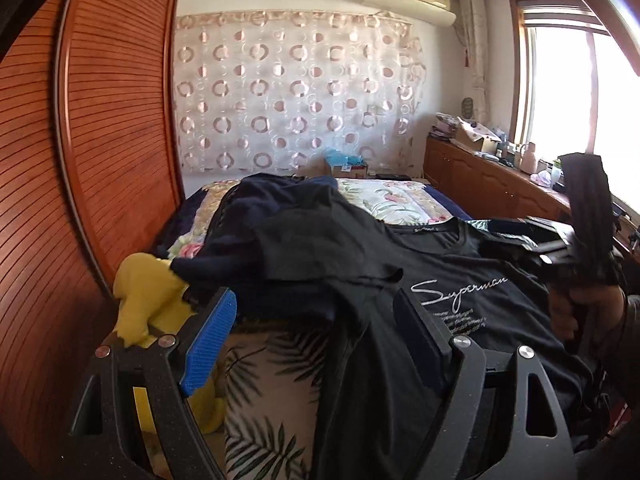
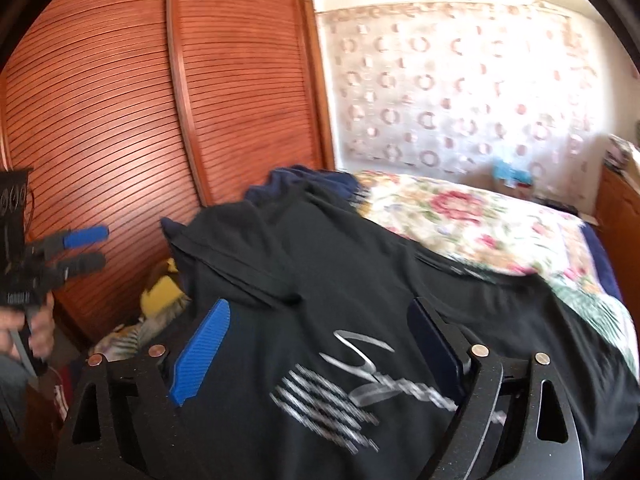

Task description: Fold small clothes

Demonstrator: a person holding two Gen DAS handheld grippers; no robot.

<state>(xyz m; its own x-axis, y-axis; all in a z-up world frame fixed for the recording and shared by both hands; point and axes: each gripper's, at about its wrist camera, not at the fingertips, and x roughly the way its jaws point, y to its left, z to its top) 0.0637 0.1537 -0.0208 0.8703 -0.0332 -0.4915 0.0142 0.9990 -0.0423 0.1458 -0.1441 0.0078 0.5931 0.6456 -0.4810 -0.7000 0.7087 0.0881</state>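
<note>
Your left gripper [image 1: 316,312] is spread wide above the bed [image 1: 400,196], pinching nothing. The black T-shirt [image 1: 472,304] with white writing lies flat under it, reaching out toward 3 o'clock. A heap of dark clothes [image 1: 280,232] sits at 12 o'clock, and a yellow cloth [image 1: 148,300] at 9 o'clock. Your right gripper [image 2: 320,340] is spread wide too, holding nothing, over the same T-shirt.

A black T-shirt [image 1: 460,276] spread on the bed bore the word "Superman" in pale cursive script across its chest, at about four o'clock in the left wrist view. Smaller lines of print beneath the word, and the neck label, were too small to read.
</note>
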